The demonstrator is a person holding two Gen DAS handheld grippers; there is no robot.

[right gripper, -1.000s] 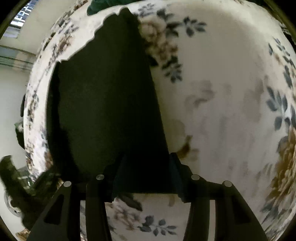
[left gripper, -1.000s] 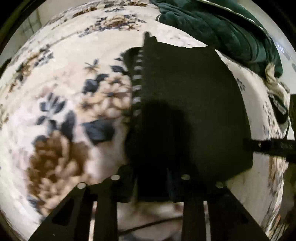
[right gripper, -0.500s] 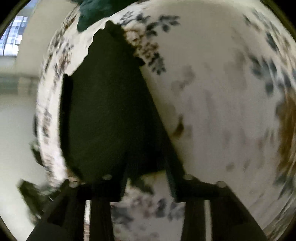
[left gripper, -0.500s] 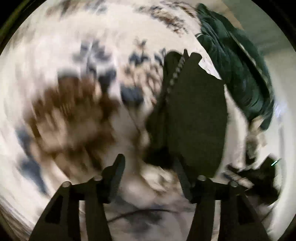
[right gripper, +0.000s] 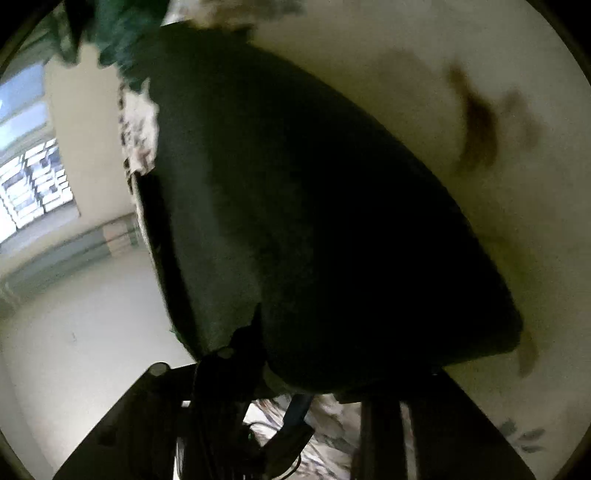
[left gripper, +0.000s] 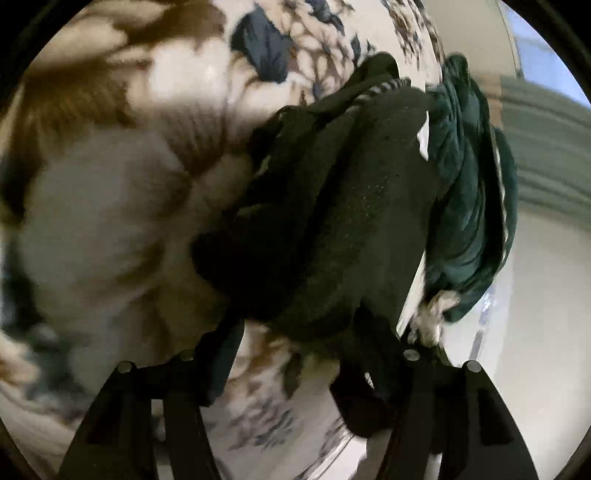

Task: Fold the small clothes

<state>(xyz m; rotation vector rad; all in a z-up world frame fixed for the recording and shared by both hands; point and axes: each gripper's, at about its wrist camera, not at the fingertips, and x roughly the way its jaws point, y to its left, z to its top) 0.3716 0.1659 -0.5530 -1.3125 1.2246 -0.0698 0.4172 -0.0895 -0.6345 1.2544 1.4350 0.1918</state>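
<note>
Floral blanket (left gripper: 110,206) holds one black garment (left gripper: 332,221), one green garment (left gripper: 469,206)

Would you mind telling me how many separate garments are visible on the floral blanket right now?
2: the black garment lies bunched just ahead of the left gripper; the dark green garment is heaped beyond it at the blanket's edge. More may be hidden.

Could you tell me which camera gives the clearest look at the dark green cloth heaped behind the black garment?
The left wrist view: the green cloth shows its folds and pale trim beside the black garment. The right wrist view catches only a blurred corner.
</note>
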